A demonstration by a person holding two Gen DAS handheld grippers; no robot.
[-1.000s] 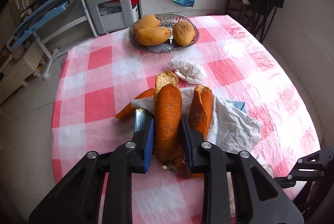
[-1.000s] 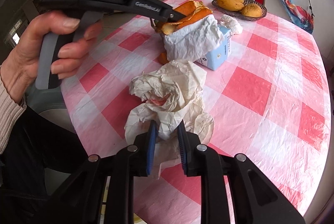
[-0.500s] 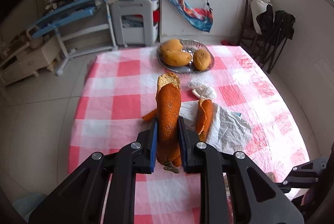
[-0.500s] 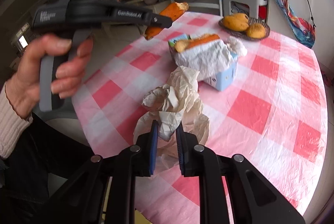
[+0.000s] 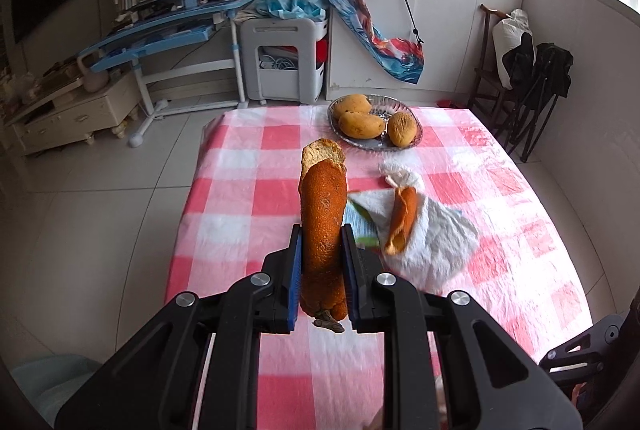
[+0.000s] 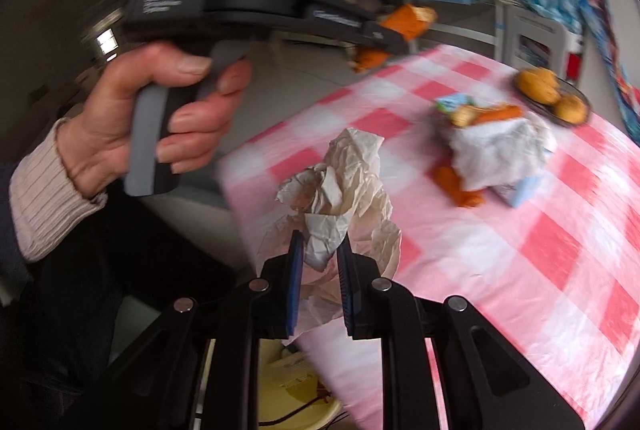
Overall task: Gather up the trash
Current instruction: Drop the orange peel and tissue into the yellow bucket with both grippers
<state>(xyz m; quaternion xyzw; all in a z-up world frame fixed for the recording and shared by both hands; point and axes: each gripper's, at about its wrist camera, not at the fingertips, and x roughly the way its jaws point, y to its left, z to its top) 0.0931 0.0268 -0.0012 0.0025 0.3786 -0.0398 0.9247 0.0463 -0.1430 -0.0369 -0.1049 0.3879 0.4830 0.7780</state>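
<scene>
Checked table: fruit dish, white tissue, tissue wad.

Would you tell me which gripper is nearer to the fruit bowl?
Left. The left gripper, shut on an orange peel, points toward the fruit bowl; the right gripper, clamping crumpled paper, sits at the table's near edge.

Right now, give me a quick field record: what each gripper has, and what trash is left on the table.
left gripper: shut on orange peel, lifted off the table
right gripper: shut on crumpled paper
left on table: another peel strip lying on a white tissue over a small carton; small white wad
not trash: fruit bowl
table: pink checked cloth
</scene>
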